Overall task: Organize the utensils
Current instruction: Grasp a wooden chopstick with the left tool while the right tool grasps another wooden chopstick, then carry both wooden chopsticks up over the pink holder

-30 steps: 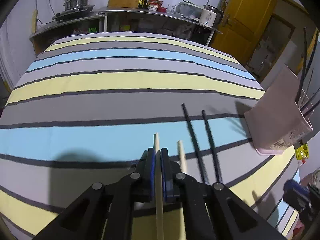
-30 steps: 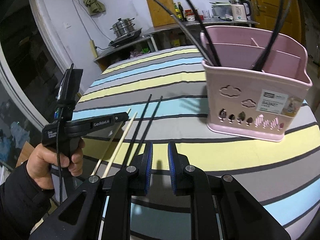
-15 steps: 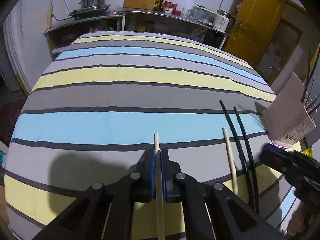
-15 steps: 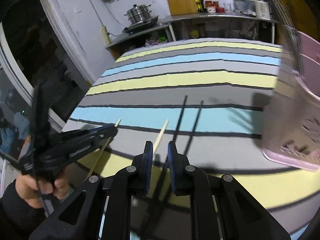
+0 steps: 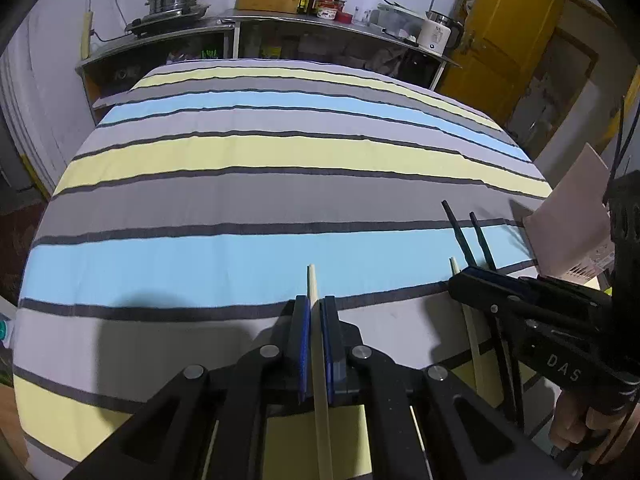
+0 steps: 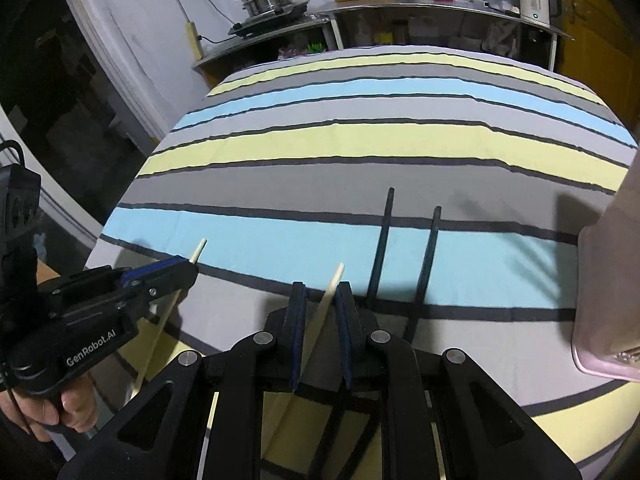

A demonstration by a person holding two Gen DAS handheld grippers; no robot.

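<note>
Near the table's front edge, the left gripper (image 5: 315,316) clamps one light, stiff wooden chopstick (image 5: 312,284); the right gripper (image 6: 321,300), jaws apart, straddles a second chopstick (image 6: 333,286) lying on the striped cloth (image 6: 360,144), best pinched mid-shaft since it looks slippery.

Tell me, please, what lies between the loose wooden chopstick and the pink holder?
Two black chopsticks lie side by side between wooden chopstick and pink holder, in the right wrist view.

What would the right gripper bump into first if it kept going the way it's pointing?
Probably the second wooden chopstick, which already lies between the open right gripper fingers, then the striped tablecloth under it. Depth is hard to judge here.
</note>
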